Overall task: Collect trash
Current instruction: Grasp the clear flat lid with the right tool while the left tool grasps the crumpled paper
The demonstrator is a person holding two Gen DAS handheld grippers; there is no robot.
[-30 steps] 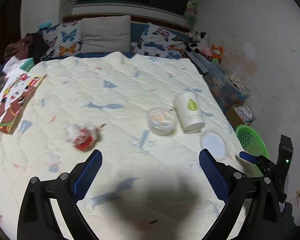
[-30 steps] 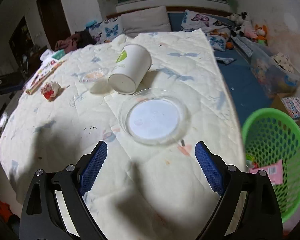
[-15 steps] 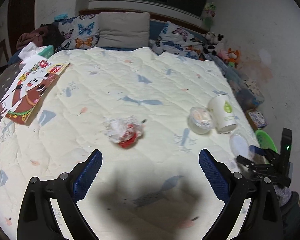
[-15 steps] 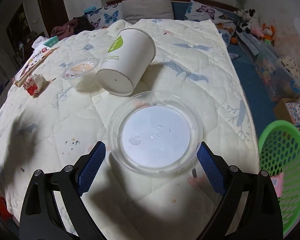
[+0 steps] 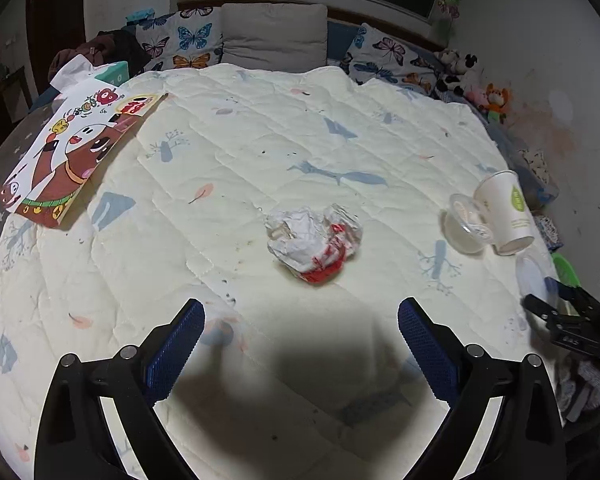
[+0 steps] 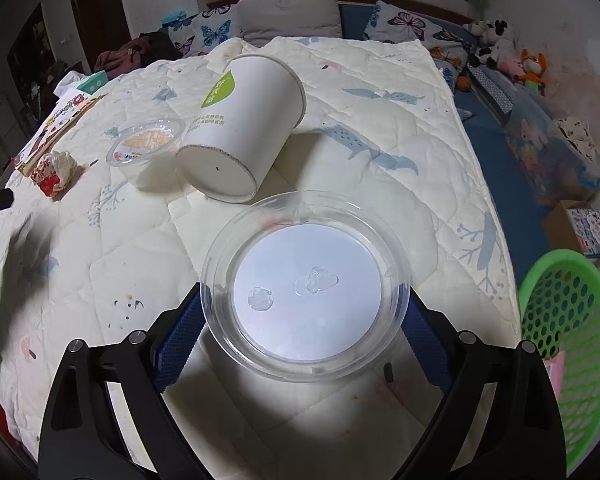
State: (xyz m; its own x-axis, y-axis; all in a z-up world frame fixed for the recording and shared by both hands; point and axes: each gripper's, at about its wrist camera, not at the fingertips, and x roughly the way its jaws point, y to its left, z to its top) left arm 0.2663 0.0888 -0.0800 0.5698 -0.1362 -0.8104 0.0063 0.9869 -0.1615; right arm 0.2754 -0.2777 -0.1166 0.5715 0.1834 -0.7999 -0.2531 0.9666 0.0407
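The left tongs (image 5: 300, 320) stand wide apart over bare quilt (image 5: 260, 128), with the crumpled wrapper (image 5: 314, 238) just beyond them and free room all around it. The right tongs (image 6: 305, 320) are apart too, one pad on each side of the clear lid (image 6: 306, 300) near the bed's right edge; whether the pads touch its rim is hard to see. The green basket (image 6: 572, 320) on the right is partly cut off.
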